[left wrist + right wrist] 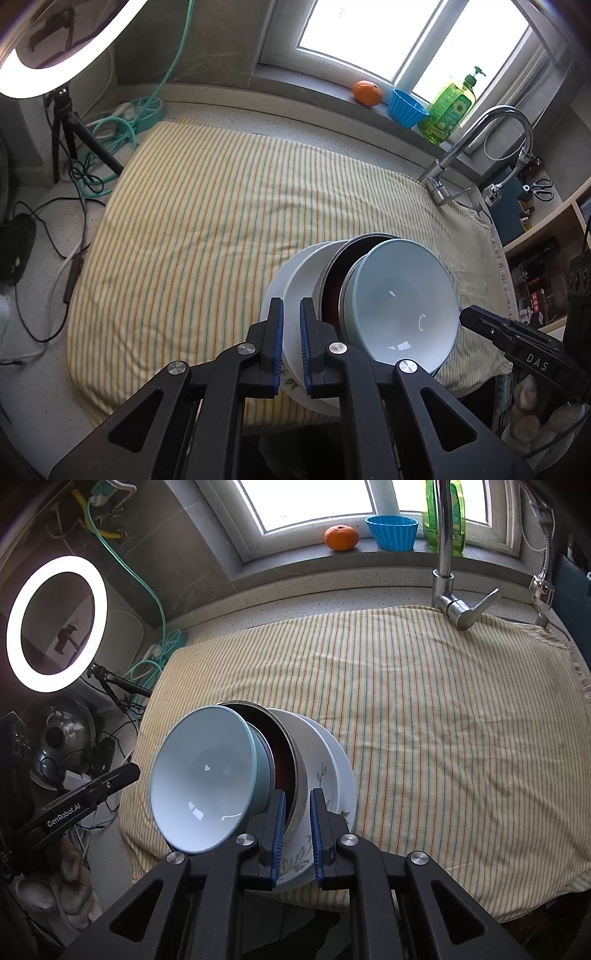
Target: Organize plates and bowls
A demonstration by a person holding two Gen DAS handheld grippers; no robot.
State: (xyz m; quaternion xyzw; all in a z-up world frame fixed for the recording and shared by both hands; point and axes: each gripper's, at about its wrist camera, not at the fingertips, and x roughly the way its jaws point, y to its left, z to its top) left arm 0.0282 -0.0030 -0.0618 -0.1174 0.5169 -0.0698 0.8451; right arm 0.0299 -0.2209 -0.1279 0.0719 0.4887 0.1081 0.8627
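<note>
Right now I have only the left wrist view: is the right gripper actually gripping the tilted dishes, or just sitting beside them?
Observer: Gripping. The right gripper has its pads either side of the rims of the steel bowl and the white floral dish.
Operator: Anything left of the striped cloth that I'm missing?
Observer: A shiny metal lid appears off the cloth, below the ring light.

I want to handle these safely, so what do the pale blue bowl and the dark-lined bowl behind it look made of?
Blue bowl: likely glazed ceramic, maybe melamine; glossy, with sharp window glints. Dark-lined bowl: apparently metal; grey brushed-looking rim and outer wall, dark reddish inside.
</note>
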